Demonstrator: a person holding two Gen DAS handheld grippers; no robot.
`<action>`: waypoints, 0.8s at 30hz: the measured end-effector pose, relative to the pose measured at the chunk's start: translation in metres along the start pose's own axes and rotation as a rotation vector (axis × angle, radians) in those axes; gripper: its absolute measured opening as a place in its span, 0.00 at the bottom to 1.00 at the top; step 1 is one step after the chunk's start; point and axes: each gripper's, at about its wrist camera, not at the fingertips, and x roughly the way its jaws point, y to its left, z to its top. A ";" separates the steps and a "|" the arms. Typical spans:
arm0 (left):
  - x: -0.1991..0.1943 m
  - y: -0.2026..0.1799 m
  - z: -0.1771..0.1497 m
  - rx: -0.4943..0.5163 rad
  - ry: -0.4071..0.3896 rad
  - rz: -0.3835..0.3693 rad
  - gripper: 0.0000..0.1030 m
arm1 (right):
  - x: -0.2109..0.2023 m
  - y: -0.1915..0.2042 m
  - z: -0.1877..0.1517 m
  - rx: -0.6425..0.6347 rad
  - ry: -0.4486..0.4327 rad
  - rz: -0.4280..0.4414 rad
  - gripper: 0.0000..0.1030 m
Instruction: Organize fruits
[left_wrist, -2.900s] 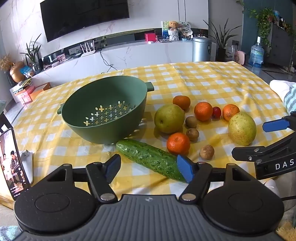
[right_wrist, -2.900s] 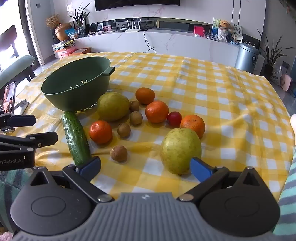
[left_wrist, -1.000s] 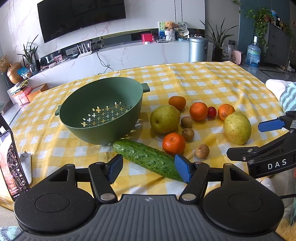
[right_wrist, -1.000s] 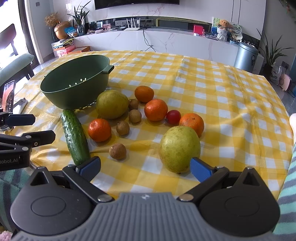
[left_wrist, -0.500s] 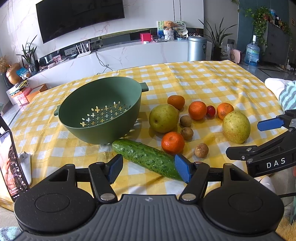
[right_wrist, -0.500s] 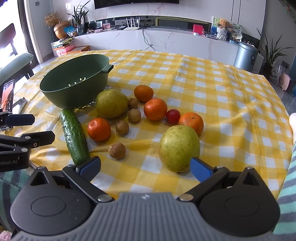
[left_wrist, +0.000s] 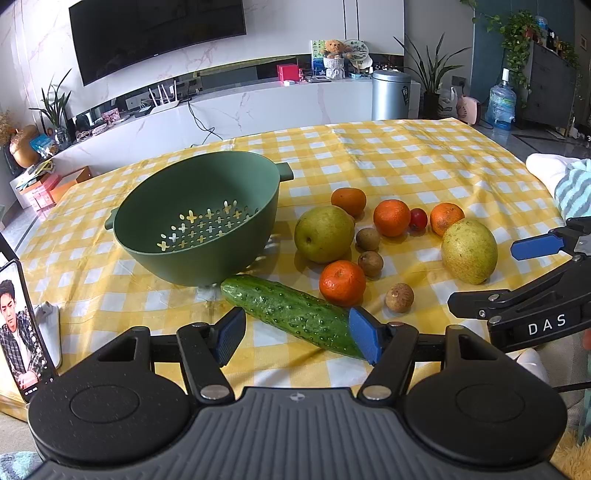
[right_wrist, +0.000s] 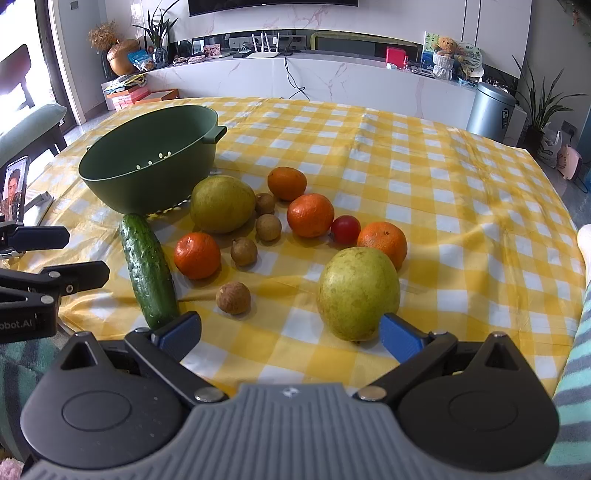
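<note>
A green colander (left_wrist: 195, 229) (right_wrist: 147, 170) stands empty on the yellow checked tablecloth (left_wrist: 406, 158). To its right lie two pears (left_wrist: 324, 233) (right_wrist: 358, 291), several mandarins (left_wrist: 342, 282) (right_wrist: 197, 254), a small red fruit (left_wrist: 418, 218), several brown longans (right_wrist: 233, 297) and a cucumber (left_wrist: 291, 314) (right_wrist: 149, 271). My left gripper (left_wrist: 295, 341) hovers open at the table's near edge, the cucumber's near end just beyond its right pad. My right gripper (right_wrist: 290, 332) is open too, with the nearer pear just beyond its right pad. Neither holds anything.
A phone (left_wrist: 22, 332) on a stand plays a video at the table's left edge. A person's striped sleeve (left_wrist: 572, 192) shows at the right. Behind the table run a white counter (right_wrist: 332, 77), a metal bin (left_wrist: 390, 95) and plants.
Between the oldest frames and now both views shifted slightly, so the fruit sits a little farther from the pads. Over the last second nothing has visibly moved.
</note>
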 end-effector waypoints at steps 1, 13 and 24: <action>0.000 0.000 -0.001 0.000 0.000 -0.002 0.74 | 0.000 0.000 0.000 0.000 0.000 0.000 0.96; 0.002 0.000 0.001 -0.007 0.020 -0.029 0.72 | 0.001 -0.003 -0.007 0.001 -0.002 0.001 0.96; 0.018 -0.007 0.019 0.002 -0.012 -0.097 0.59 | -0.005 -0.020 -0.005 0.006 -0.141 -0.093 0.96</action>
